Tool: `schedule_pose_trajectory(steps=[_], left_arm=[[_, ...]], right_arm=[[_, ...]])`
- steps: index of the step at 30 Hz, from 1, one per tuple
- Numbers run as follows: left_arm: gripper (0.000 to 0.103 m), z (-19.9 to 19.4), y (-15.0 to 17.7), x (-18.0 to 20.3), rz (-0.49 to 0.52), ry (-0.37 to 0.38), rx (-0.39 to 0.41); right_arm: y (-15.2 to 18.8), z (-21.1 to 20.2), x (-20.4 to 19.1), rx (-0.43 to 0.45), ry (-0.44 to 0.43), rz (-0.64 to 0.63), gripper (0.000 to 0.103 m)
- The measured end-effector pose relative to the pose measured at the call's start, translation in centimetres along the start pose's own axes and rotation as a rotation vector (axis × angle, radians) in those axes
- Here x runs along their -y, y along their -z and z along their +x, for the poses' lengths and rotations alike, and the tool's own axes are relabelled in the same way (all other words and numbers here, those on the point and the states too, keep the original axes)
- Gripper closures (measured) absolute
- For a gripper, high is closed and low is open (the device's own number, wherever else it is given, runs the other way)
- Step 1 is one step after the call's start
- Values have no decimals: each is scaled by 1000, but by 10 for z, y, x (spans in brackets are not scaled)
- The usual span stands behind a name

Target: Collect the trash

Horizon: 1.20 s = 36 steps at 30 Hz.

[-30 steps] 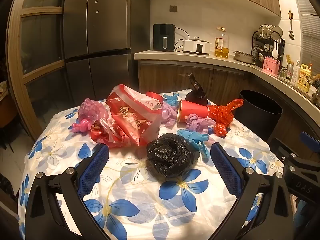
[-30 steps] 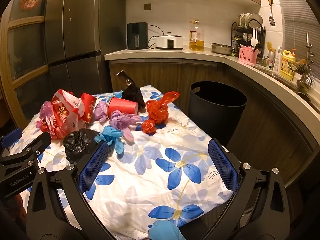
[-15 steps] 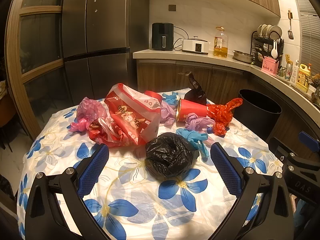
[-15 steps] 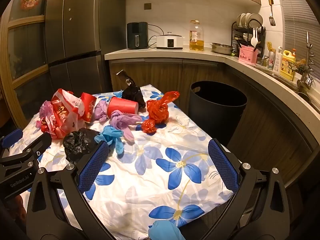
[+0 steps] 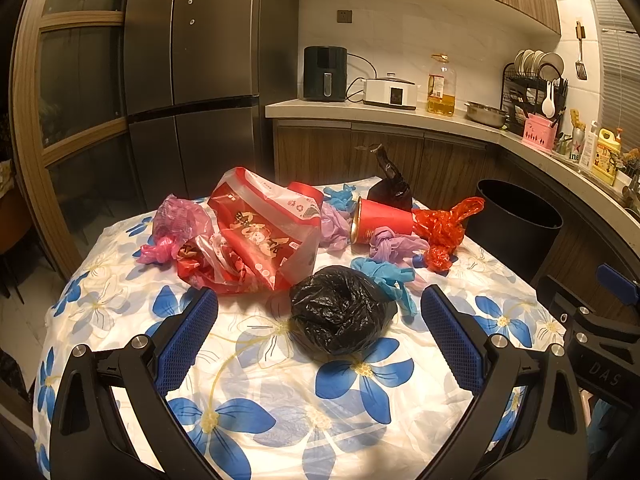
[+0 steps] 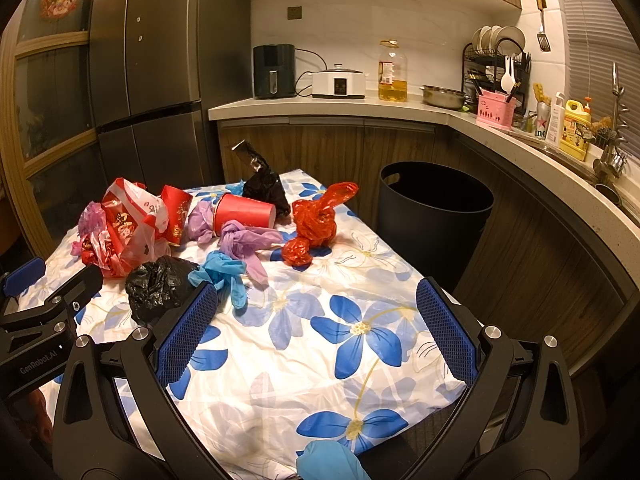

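Note:
Trash lies on a table with a blue-flowered cloth (image 5: 280,392). A crumpled black bag (image 5: 340,308) sits nearest, between the fingers of my open left gripper (image 5: 320,336) and just ahead of them. Behind it lie a blue glove (image 5: 384,276), a purple glove (image 5: 392,240), a red cup on its side (image 5: 380,220), a red-and-clear plastic bag (image 5: 256,236), a pink bag (image 5: 176,224) and a red knotted bag (image 5: 444,228). My right gripper (image 6: 316,332) is open and empty over the cloth (image 6: 340,320), right of the black bag (image 6: 160,284). A black bin (image 6: 434,208) stands beyond the table.
A dark pointed bag (image 5: 390,188) stands behind the cup. A second red cup (image 6: 176,212) leans by the plastic bag. A blue glove (image 6: 328,460) hangs at the table's near edge. A fridge (image 5: 192,80) and a kitchen counter (image 6: 360,106) with appliances stand behind.
The left gripper has drifted slightly closer to the black bag. The right gripper has barely moved. Nothing was taken hold of.

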<state>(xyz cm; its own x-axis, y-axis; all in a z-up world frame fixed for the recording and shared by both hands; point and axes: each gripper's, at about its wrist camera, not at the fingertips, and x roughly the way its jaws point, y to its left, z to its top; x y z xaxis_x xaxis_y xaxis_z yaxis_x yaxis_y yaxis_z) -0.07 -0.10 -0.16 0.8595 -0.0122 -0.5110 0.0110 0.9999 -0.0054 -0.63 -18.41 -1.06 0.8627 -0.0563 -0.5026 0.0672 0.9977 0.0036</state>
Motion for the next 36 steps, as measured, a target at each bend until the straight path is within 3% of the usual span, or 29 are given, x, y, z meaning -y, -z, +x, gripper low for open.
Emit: schedule_pose_trajectory(steps=[36], left_arm=[[6, -1, -1, 2, -2, 3, 2]], right_arm=[[1, -1, 1, -3, 1, 1, 5]])
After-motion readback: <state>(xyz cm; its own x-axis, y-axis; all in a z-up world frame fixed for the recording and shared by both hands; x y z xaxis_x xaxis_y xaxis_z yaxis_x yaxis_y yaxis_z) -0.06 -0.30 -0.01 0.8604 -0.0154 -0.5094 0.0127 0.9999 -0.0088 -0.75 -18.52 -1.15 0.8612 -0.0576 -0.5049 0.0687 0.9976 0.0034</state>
